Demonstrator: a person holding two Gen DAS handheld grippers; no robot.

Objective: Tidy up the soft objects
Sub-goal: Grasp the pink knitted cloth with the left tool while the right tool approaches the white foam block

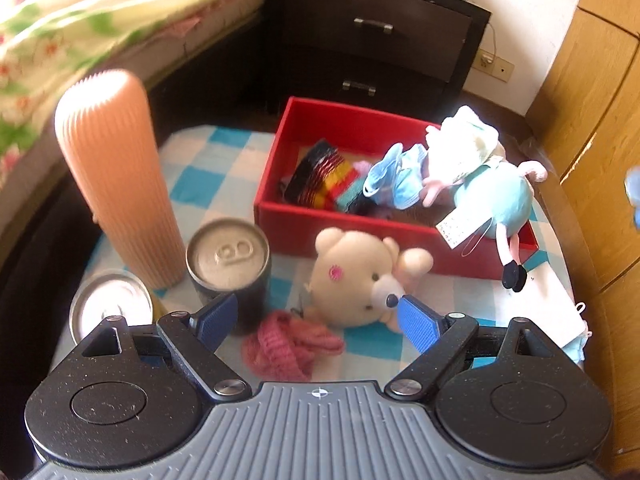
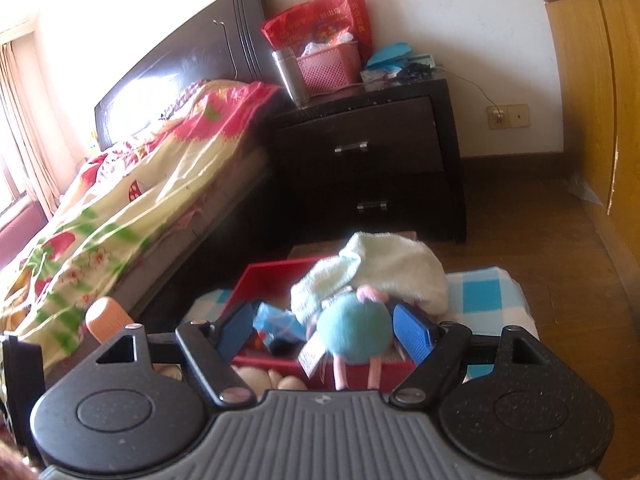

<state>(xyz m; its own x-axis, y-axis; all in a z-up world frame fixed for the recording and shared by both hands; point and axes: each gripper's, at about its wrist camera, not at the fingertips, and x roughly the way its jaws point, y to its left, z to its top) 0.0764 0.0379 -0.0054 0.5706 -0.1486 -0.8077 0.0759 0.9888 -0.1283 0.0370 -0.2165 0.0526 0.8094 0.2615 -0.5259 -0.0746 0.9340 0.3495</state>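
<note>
Right tongs (image 2: 324, 330) open around the blue plush doll (image 2: 352, 334) over red box (image 2: 276, 276).

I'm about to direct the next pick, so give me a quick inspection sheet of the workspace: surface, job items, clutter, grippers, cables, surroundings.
Surface: blue-and-white checked cloth on a small table.
Job's things: red box holds a striped knit piece and blue fabric; blue-bodied plush drapes over its near rim; cream bear and pink knit lie outside it.
Clutter: ribbed peach bottle, two cans.
Grippers: left gripper open above the pink knit and bear; right gripper straddles the plush, pads apart from it.
Cables: cord at the wall socket.
Surroundings: bed, dark nightstand, wooden wardrobe.
</note>
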